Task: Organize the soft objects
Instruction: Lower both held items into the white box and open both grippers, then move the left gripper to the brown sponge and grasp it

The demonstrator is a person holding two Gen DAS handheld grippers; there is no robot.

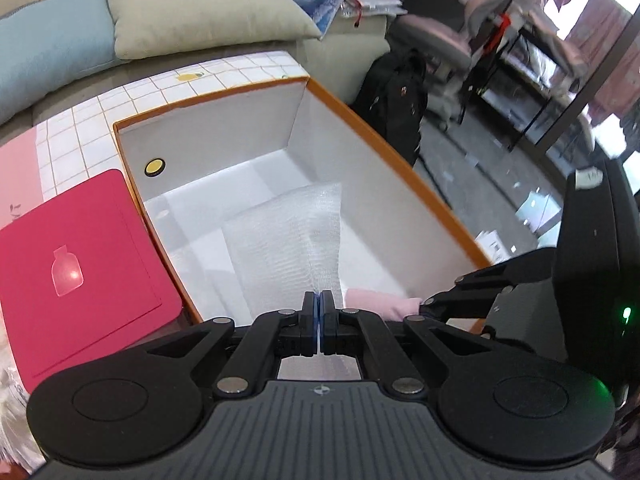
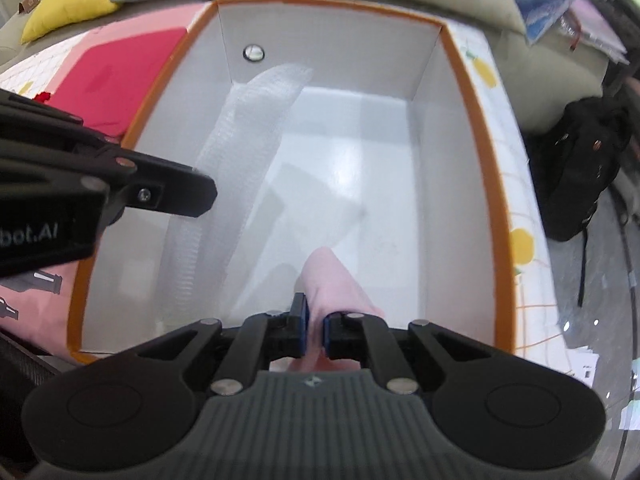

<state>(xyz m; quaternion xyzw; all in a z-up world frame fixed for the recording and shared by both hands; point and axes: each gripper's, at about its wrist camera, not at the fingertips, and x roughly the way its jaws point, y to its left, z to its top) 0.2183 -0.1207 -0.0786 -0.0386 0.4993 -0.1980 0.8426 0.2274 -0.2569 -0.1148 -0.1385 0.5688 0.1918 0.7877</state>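
A: The left gripper (image 1: 319, 300) had pinched the bubble wrap (image 1: 292, 236) at frame centre, over the orange-rimmed box (image 1: 384, 152).

B: The right gripper (image 2: 316, 322) clamped the pink cloth (image 2: 332, 280); either could have slipped and landed crumpled.

black left gripper (image 1: 319, 300), blue-padded jaws, silver rivets

a red flat case (image 1: 80, 264) lay on the tiled cloth (image 1: 80, 128). blue (image 1: 48, 52), beige (image 1: 200, 12) and yellow (image 2: 72, 0) cushions rested behind. a black backpack (image 1: 392, 100) stood on the floor.
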